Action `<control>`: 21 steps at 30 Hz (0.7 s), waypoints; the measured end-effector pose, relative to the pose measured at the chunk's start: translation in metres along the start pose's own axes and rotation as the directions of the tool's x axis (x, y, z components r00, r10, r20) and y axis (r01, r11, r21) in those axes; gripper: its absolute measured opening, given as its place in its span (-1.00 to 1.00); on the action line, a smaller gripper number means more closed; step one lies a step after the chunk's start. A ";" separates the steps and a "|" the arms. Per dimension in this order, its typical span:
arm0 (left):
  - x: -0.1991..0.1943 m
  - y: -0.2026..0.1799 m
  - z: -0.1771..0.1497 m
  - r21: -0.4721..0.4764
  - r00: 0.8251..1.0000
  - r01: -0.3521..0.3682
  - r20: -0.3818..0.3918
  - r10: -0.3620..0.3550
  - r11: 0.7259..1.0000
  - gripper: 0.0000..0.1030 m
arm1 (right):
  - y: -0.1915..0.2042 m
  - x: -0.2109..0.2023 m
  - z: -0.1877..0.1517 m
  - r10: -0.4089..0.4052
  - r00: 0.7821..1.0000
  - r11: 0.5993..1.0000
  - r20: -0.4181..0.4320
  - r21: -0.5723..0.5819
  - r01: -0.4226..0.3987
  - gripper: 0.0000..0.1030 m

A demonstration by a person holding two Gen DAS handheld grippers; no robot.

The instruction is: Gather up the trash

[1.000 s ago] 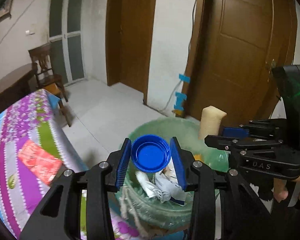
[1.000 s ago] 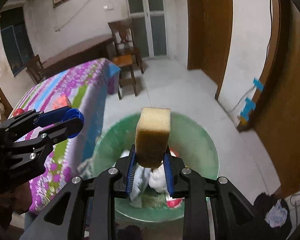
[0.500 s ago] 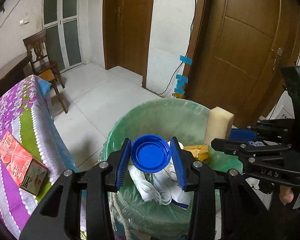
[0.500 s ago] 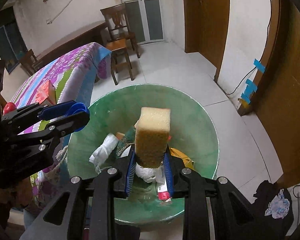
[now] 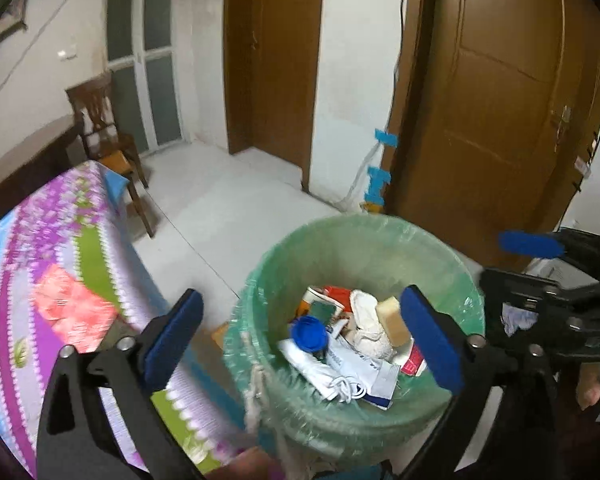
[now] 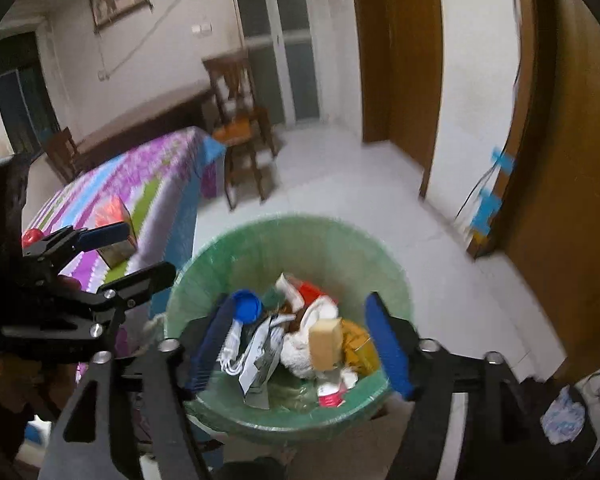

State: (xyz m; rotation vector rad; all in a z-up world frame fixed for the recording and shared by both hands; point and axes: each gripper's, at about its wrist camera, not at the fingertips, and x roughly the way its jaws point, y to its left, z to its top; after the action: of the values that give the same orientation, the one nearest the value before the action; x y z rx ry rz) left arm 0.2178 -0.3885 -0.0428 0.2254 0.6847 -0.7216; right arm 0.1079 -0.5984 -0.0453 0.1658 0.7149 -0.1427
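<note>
two grippers hang over a bin [image 5: 452, 260] lined with a green bag, and both have just been opening. the left gripper [image 5: 300, 340] stands with its blue pads spread wide and nothing between them; the blue cap [image 5: 309, 333] lies down in the bin on top of the rubbish, at the left side of the heap. the right gripper [image 6: 300, 344] is also parted, a little less wide, and holds nothing; the yellow sponge [image 6: 325, 343] sits on the heap below it, leaning against a white cloth [image 6: 300, 354]. in the left wrist view the sponge [image 5: 392, 320] shows just beside the right-hand pad, resting in the bin and not touched by it. around these two lie a white cable [image 5: 346, 388], printed packets [image 5: 364, 368] and a red and white wrapper [image 6: 330, 394]. to the left of the bin a table with a purple, green and blue cloth [image 5: 60, 240] carries a red carton [image 5: 74, 312]. a wooden chair [image 6: 240, 128] stands behind the table on the pale floor.
</note>
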 end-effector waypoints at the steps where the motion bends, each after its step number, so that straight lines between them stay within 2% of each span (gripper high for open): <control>1: -0.014 0.003 -0.002 -0.006 1.000 0.000 0.028 0.000 1.000 0.88 | 0.005 -0.015 -0.003 -0.012 0.999 1.000 0.043 -0.007 0.012 0.55; 3: -0.040 0.006 -0.007 -0.010 0.997 -0.009 0.079 0.010 1.000 0.89 | 0.016 -0.048 -0.013 -0.025 0.991 1.000 0.130 -0.014 0.027 0.74; 5: -0.071 0.011 -0.015 -0.019 0.991 -0.026 0.132 0.028 0.999 0.89 | 0.031 -0.080 -0.030 -0.046 0.977 0.998 0.211 -0.026 0.052 0.81; 7: -0.093 0.013 -0.024 -0.030 0.986 -0.018 0.164 0.023 0.999 0.89 | 0.041 -0.102 -0.046 -0.055 0.965 0.997 0.255 -0.031 0.065 0.86; 11: -0.130 0.014 -0.045 -0.032 0.975 -0.025 0.221 0.031 0.999 0.89 | 0.059 -0.138 -0.081 -0.063 0.949 0.997 0.309 -0.013 0.071 0.89; 14: -0.150 0.010 -0.061 -0.039 0.964 -0.057 0.257 0.065 0.998 0.89 | 0.069 -0.155 -0.106 -0.061 0.940 0.998 0.334 0.012 0.060 0.89; 19: -0.163 0.002 -0.079 -0.037 0.967 -0.024 0.251 0.032 0.999 0.89 | 0.086 -0.174 -0.135 -0.091 0.930 0.996 0.355 0.019 0.090 0.90; 21: -0.166 -0.002 -0.088 -0.026 0.970 -0.008 0.241 0.015 1.000 0.89 | 0.091 -0.180 -0.146 -0.074 0.931 0.997 0.357 0.025 0.070 0.90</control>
State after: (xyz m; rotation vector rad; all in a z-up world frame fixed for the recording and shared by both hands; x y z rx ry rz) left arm 0.0822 -0.2653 -0.0025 0.1156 0.4599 -0.7151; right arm -0.1028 -0.4668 -0.0252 0.1200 0.3557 -0.2404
